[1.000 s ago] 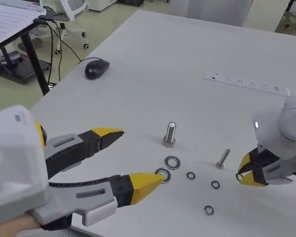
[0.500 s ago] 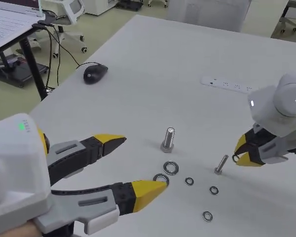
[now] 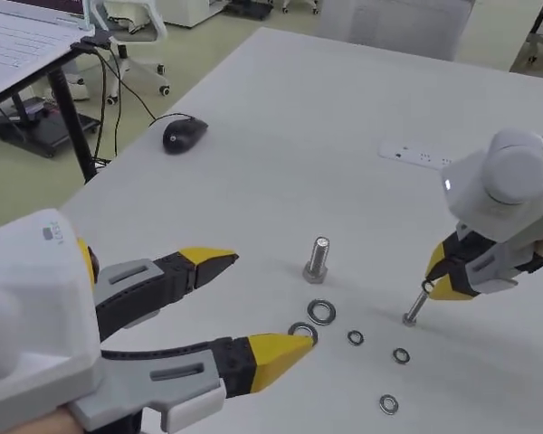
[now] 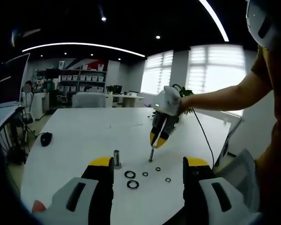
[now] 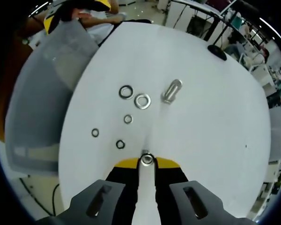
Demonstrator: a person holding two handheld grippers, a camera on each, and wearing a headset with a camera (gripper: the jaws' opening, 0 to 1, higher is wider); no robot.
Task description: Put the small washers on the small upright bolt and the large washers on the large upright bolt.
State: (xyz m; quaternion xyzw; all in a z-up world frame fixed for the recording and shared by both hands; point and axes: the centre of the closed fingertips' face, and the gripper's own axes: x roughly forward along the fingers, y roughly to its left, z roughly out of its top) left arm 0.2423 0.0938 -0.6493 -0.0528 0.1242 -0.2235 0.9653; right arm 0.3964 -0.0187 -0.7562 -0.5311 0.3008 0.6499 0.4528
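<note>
Right gripper (image 3: 442,282) holds a small washer (image 3: 427,287) at the small bolt's (image 3: 414,309) top

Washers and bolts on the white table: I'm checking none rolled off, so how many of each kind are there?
Large silver metal washers: 2
Small silver metal washers: 4, one held in the right gripper
Large upright silver bolt: 1
Small upright silver bolt: 1
Total: 8
</note>
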